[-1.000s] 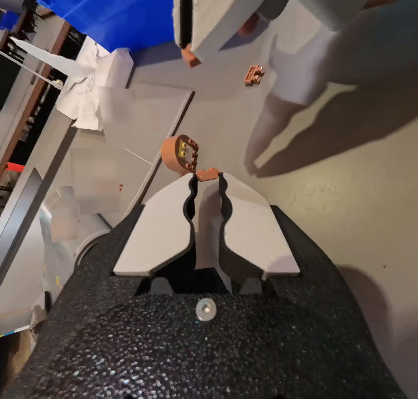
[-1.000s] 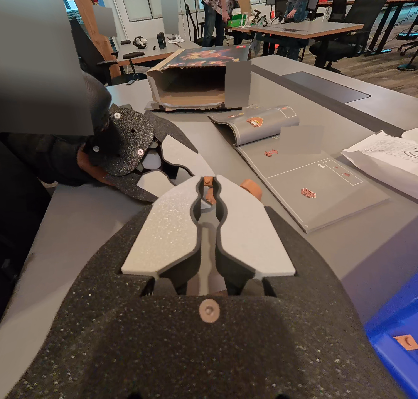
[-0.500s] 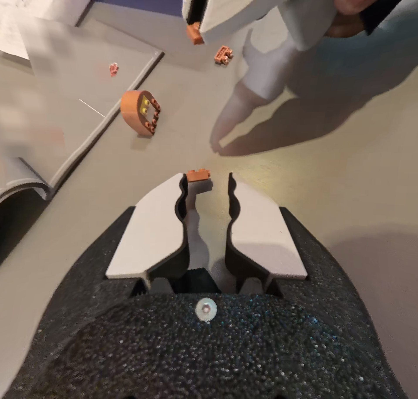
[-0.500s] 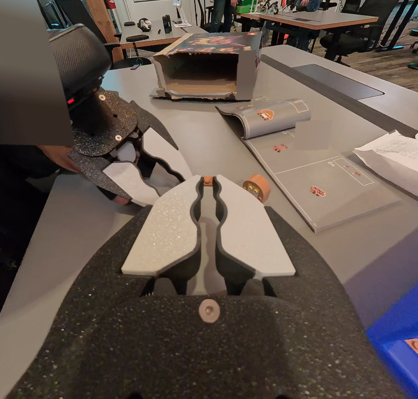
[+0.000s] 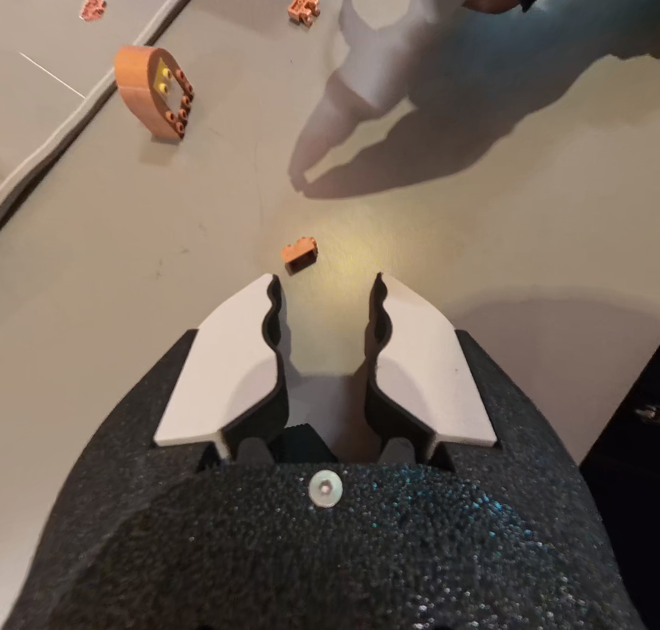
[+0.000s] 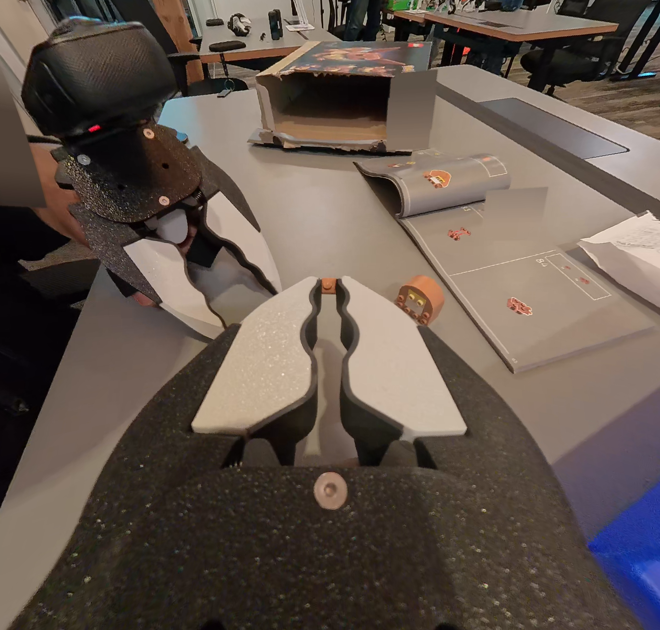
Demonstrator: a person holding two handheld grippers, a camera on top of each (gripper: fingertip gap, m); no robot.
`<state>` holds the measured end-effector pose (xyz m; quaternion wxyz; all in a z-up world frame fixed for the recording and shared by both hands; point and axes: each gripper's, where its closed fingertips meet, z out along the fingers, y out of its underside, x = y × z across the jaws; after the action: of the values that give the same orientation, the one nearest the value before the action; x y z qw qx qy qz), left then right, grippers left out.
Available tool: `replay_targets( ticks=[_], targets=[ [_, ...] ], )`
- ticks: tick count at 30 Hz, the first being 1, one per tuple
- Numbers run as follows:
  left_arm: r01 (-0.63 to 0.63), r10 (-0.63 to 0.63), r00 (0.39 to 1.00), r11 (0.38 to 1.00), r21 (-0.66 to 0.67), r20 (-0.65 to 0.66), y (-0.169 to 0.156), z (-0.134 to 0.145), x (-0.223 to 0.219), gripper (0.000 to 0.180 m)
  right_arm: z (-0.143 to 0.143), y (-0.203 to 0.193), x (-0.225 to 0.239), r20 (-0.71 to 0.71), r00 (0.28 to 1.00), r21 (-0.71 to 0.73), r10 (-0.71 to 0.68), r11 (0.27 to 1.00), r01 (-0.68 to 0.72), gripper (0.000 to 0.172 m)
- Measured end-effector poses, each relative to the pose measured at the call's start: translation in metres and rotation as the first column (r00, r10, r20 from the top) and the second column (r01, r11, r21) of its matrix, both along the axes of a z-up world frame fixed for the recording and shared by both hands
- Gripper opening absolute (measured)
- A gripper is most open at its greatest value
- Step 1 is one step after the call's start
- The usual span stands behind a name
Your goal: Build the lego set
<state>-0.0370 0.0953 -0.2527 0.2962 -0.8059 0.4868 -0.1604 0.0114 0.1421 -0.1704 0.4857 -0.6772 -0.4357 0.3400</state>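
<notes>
A small brown plastic one-stud brick (image 6: 328,286) is pinched at the very tips of the right gripper (image 6: 328,287); slippage is judged possible from so shallow a hold. The left gripper (image 5: 326,277) is spread, empty, near a small brown two-stud brick (image 5: 299,255) lying loose on the grey table (image 5: 143,237), easily knocked aside.

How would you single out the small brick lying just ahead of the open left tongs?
On the grey table, look just ahead of the open left tongs. The small orange-brown brick lies loose there, untouched, on its side with its hollow underside showing. The rounded brown piece beside the booklet is far bigger.
</notes>
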Motion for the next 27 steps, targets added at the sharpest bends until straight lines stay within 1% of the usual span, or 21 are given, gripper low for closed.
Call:
replay_targets(
  ticks=[2,7,11,14,18,20,22,25,27],
  targets=[
    [0.012,-0.012,1.0,1.0,0.005,-0.006,-0.002,0.001,-0.003,0.053,-0.001,-0.002,-0.002,0.005,1.0,-0.001,0.009,1.0,-0.009,0.007],
    [0.053,-0.058,0.996,0.996,0.076,0.07,0.001,0.016,0.005,0.053,-0.002,-0.007,-0.005,0.014,1.0,0.006,0.024,1.0,-0.024,0.007],
    [0.102,-0.106,0.989,0.994,0.048,0.101,-0.003,0.015,0.013,0.052,-0.002,-0.009,-0.007,0.018,0.999,0.011,0.029,1.0,-0.029,0.007],
    [0.122,-0.127,0.985,0.991,0.051,0.117,-0.007,0.015,0.015,0.052,-0.001,-0.011,-0.008,0.019,0.999,0.016,0.036,0.999,-0.036,0.007],
    [0.138,-0.141,0.984,0.99,0.029,0.106,-0.015,0.013,0.013,0.051,-0.003,-0.013,-0.009,0.024,0.999,0.014,0.045,0.999,-0.045,0.007],
    [0.162,-0.16,0.984,0.987,-0.016,0.076,-0.024,0.006,0.011,0.051,-0.003,-0.014,-0.01,0.027,0.998,0.01,0.05,0.999,-0.05,0.007],
    [0.174,-0.172,0.983,0.984,-0.023,0.057,-0.029,0.002,0.01,0.051,-0.005,-0.015,-0.011,0.032,0.998,0.005,0.055,0.998,-0.056,0.007],
    [0.175,-0.172,0.979,0.984,-0.019,0.109,-0.032,0.01,0.01,0.051,-0.012,-0.017,-0.013,0.064,0.995,-0.014,0.074,0.997,-0.073,0.007],
    [0.153,-0.151,0.978,0.988,-0.003,0.143,-0.026,0.017,0.008,0.051,-0.023,-0.02,-0.016,0.129,0.987,-0.024,0.1,0.995,-0.098,0.007]
  ],
)
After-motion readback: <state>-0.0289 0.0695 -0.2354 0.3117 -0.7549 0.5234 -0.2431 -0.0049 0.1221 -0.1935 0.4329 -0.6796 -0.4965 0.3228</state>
